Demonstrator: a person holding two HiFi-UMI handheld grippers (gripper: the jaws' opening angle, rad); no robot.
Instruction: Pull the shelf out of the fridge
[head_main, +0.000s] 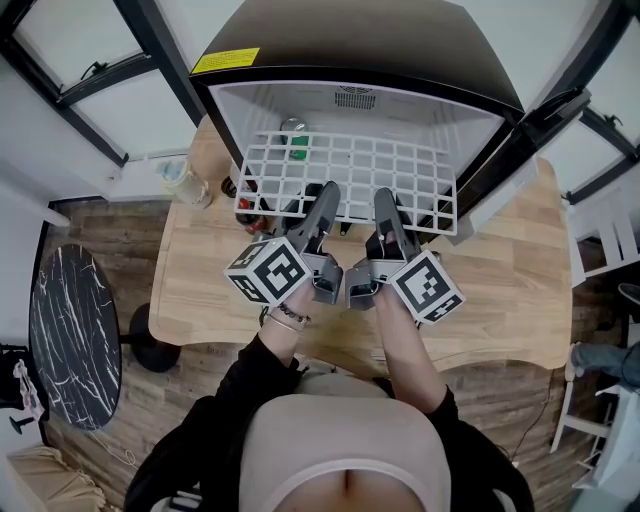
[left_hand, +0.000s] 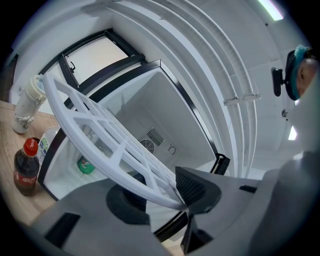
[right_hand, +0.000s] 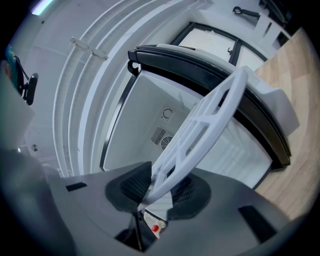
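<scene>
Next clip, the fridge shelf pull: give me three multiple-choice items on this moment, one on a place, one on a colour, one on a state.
1. Where does the cola bottle stand?
A. on the shelf
B. on the table beside the fridge
C. on top of the fridge

2. What colour is the shelf?
A. black
B. white
C. green

3. How is the left gripper?
A. open, clear of the shelf
B. shut on the cola bottle
C. shut on the shelf's front edge

Key:
1 B, it stands on the wood next to the fridge.
2 B, the whole grid is white.
3 C, its fingers pinch the front bar.
</scene>
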